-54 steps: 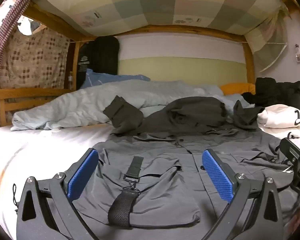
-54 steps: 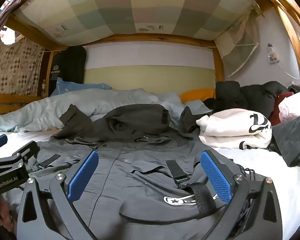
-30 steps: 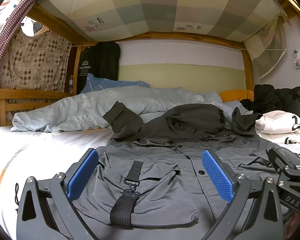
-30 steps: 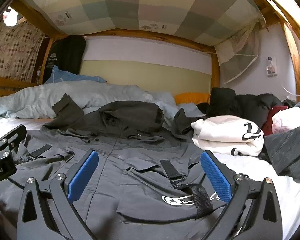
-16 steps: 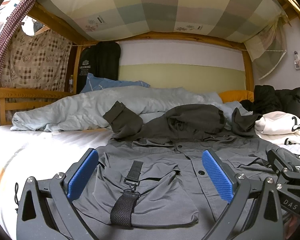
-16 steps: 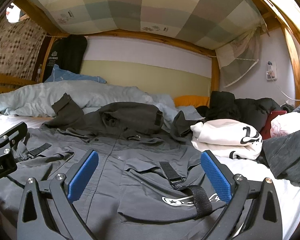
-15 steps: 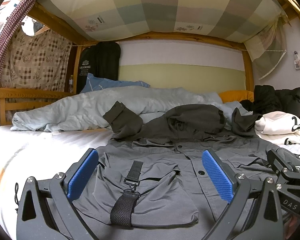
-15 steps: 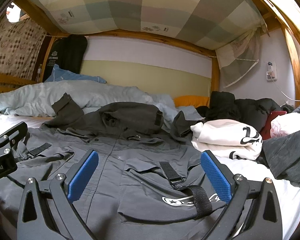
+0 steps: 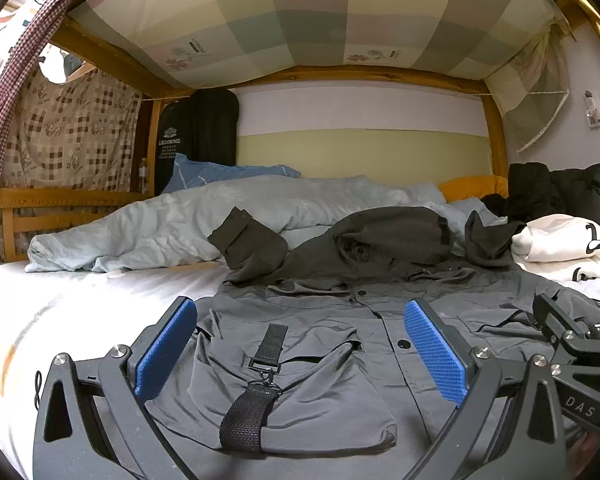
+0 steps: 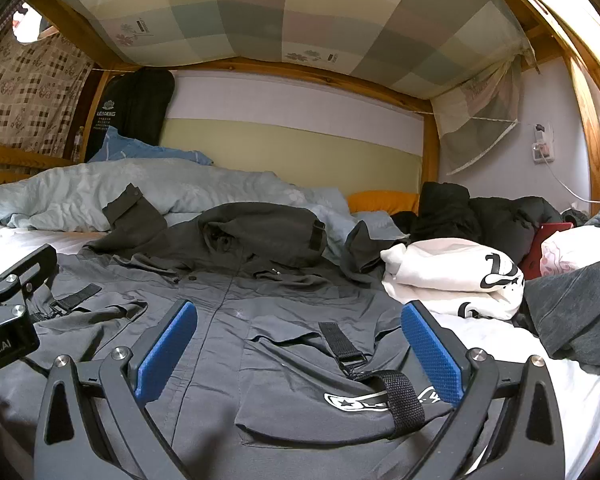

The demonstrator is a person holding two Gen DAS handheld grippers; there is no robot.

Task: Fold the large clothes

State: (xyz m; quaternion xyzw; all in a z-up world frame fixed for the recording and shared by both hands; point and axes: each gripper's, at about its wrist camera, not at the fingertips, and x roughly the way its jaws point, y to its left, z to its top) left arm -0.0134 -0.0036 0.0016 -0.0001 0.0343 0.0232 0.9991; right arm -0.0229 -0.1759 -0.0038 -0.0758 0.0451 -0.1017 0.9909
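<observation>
Grey jacket (image 9: 332, 344) spread front-up across the white bed (image 9: 60, 312), hood (image 9: 392, 236) bunched toward the light blue duvet (image 9: 180, 224). Left gripper (image 9: 300, 352) low over the left strapped pocket (image 9: 284, 392), jaws wide apart, gripping nothing. Right gripper (image 10: 298, 352) same deal over the other pocket (image 10: 340, 392), spread wide, nothing held. White hoodie (image 10: 452, 276) just beside the jacket's right sleeve.

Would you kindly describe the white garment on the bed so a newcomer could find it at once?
Start from the grey jacket spread flat on the bed. Just beyond its right edge lies the white garment, loosely bundled. It alone is white with black lettering, unlike the black clothes heaped behind it.
</observation>
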